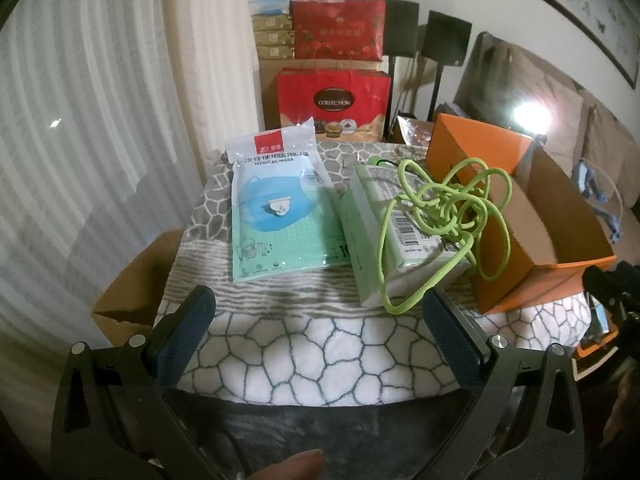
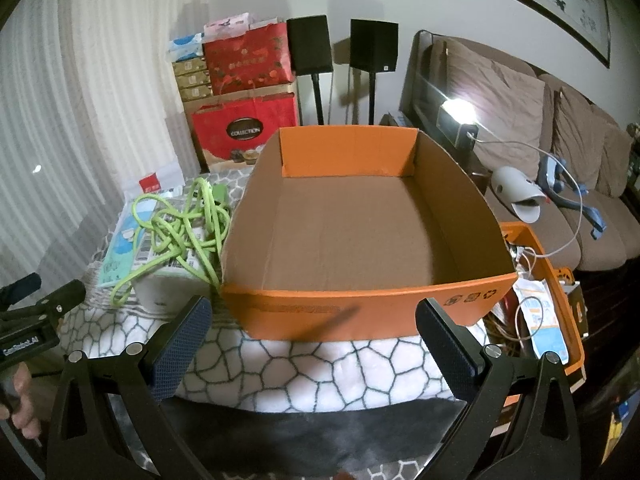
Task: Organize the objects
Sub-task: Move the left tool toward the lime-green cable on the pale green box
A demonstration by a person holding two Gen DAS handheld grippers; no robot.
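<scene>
A flat medical-mask pack (image 1: 276, 204) lies on the patterned cloth (image 1: 320, 344). Right of it lies a pale green tissue pack (image 1: 384, 236) with a tangled lime-green cable (image 1: 448, 216) on top. An empty orange cardboard box (image 2: 360, 312) stands at the right; it also shows in the left wrist view (image 1: 532, 284). My left gripper (image 1: 318, 312) is open and empty, just short of the mask pack and tissue pack. My right gripper (image 2: 314, 320) is open and empty, in front of the box's near wall. The cable (image 2: 180, 228) and tissue pack (image 2: 168, 284) lie left of the box.
Red gift boxes (image 1: 334, 100) and stacked cartons stand behind the table by a white curtain. Two black speakers (image 2: 340, 46) on stands and a brown sofa (image 2: 560, 152) are at the right. An orange crate (image 2: 560, 280) with clutter sits beside the table. A brown carton (image 1: 136, 284) is at the left.
</scene>
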